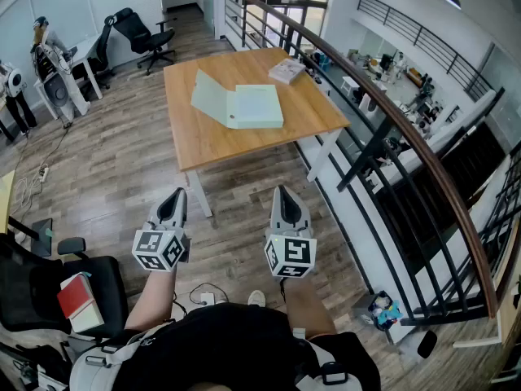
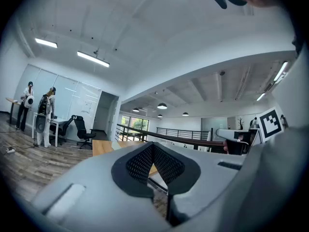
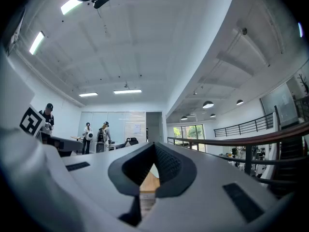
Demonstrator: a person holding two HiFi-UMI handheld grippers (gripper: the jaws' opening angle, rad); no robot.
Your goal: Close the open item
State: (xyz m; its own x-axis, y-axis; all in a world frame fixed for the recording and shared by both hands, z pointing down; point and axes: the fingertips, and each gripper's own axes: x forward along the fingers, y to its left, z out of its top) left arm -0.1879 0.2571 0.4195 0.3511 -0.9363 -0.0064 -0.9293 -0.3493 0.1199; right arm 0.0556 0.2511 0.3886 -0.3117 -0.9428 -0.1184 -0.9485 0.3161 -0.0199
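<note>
The pale green box (image 1: 254, 107) lay with its lid open on the wooden table (image 1: 203, 141), well ahead of both grippers. The left gripper (image 1: 175, 197) and the right gripper (image 1: 285, 194) were clenched, holding nothing.

Black chair (image 1: 28, 287) partly beyond left edge

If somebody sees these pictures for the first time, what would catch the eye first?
First, the wooden table in the upper middle of the head view, with a pale green box on it, its lid flipped open to the left. Next, the left gripper and right gripper in the foreground, both shut and empty, short of the table. A dark railing curves along the right.
</note>
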